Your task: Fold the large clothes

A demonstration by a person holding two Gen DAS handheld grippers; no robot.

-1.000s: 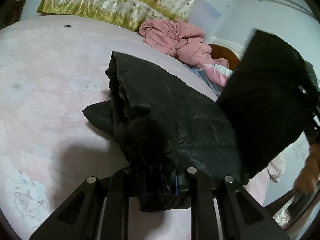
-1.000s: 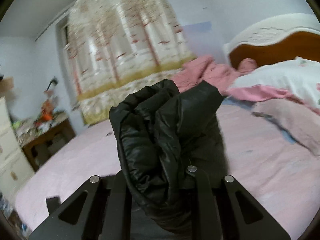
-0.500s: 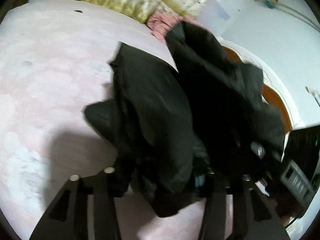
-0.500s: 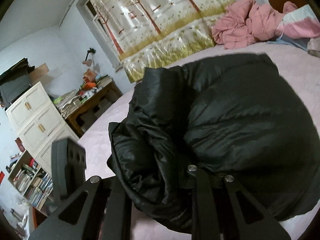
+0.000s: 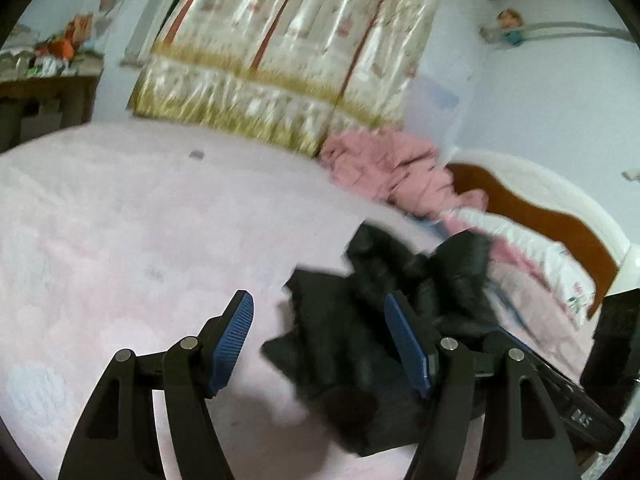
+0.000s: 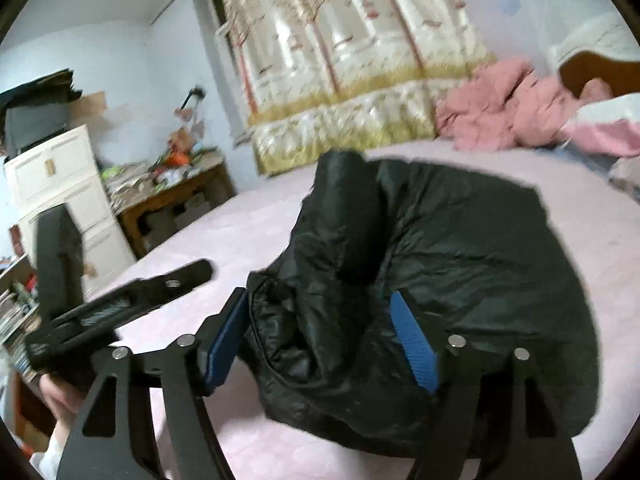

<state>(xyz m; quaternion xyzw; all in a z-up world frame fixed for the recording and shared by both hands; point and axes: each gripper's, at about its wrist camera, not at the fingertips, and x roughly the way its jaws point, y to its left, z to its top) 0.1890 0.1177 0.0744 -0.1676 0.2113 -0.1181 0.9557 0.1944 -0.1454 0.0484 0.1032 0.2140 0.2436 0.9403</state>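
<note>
A black puffer jacket (image 5: 360, 320) lies bunched in a folded heap on the pink bed; it also shows in the right wrist view (image 6: 440, 280). My left gripper (image 5: 318, 340) is open and empty, above the jacket's left edge, with blue pads (image 5: 232, 340) apart. My right gripper (image 6: 320, 340) is open, its jaws standing on either side of a fold of the jacket without clamping it. The left gripper's body (image 6: 120, 308) shows at the left of the right wrist view.
The pink bedspread (image 5: 120, 220) stretches left and ahead. A crumpled pink garment (image 5: 396, 168) and a pillow (image 5: 532, 252) lie by the wooden headboard (image 5: 560, 220). A cluttered wooden desk (image 6: 172, 196) and a white cabinet (image 6: 60, 192) stand beside the bed.
Both grippers opened and let go of the black jacket, which dropped onto the bed folded over. The left gripper lifted and drew back from it.
</note>
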